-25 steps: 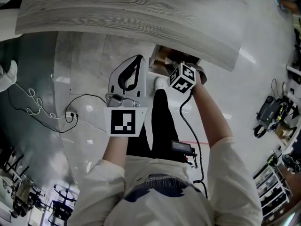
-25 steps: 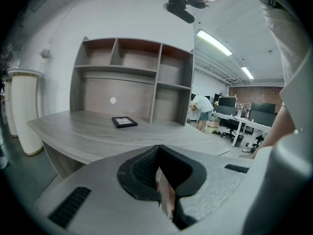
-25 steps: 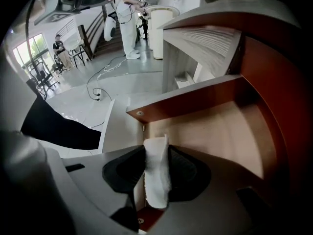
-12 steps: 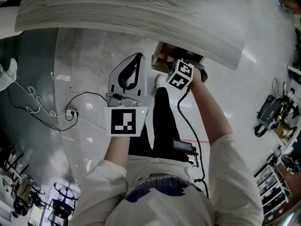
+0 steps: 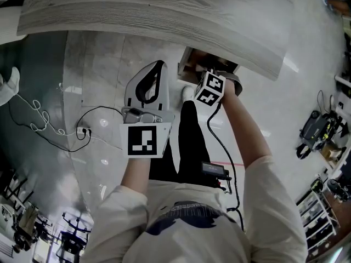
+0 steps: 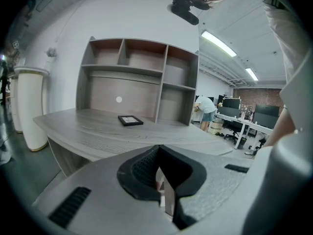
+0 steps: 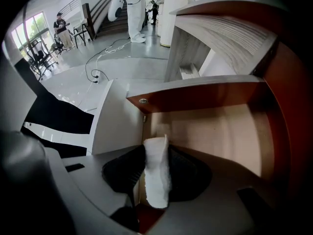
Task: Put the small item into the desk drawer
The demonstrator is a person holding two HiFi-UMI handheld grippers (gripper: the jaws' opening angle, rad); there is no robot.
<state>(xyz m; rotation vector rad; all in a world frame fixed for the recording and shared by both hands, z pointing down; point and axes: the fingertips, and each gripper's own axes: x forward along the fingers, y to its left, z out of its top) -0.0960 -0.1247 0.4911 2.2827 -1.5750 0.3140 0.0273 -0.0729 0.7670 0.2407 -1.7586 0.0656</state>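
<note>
The small item (image 7: 156, 173) is a white folded wad standing upright between the pads of my right gripper (image 7: 155, 148). The jaws are opening, but the pads still touch the wad. It hangs over the open desk drawer (image 7: 195, 96), which has red-brown walls and a pale bottom. In the head view the right gripper (image 5: 204, 80) reaches into the drawer (image 5: 189, 64) under the grey wooden desk top (image 5: 153, 15). My left gripper (image 5: 159, 66) is held left of the drawer, shut and holding nothing. In its own view the left gripper (image 6: 159, 153) points across the desk.
A black cable (image 5: 55, 133) and a white cord lie on the shiny floor at the left. The person's black trouser legs (image 5: 189, 141) are below the drawer. A shelf unit (image 6: 139, 77) and a small framed picture (image 6: 130, 120) sit on the desk.
The right gripper's marker cube has shifted and turned slightly at the drawer. The left gripper has drifted a touch to the left.
</note>
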